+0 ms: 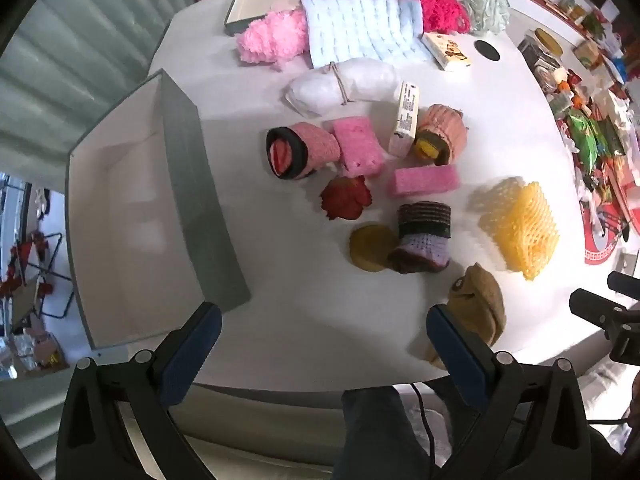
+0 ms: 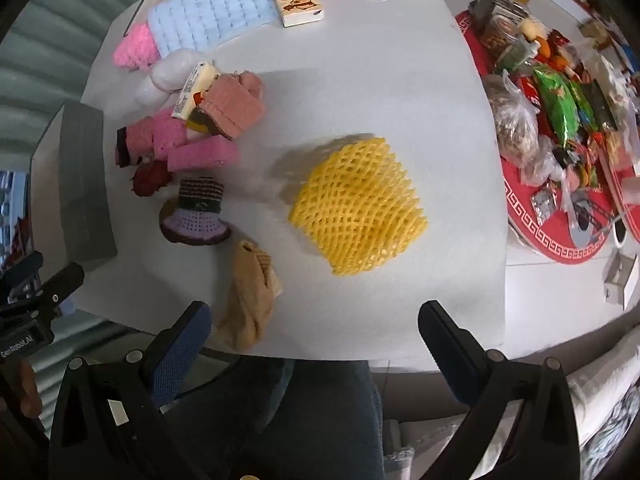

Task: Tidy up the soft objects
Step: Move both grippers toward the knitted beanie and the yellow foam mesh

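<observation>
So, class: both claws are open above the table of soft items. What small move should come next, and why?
Probably lower the right claw onto the tan knitted piece at the table's near edge. It is the closest soft item, both claws are empty, and the grey box stands open to the left to receive it.

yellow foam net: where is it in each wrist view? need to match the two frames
Left wrist: yellow foam net sits right of centre, on the white table.
Right wrist: the net lies near the centre, ahead of the open right gripper.
Shared landmark: the tan sock at the near table edge.
</observation>
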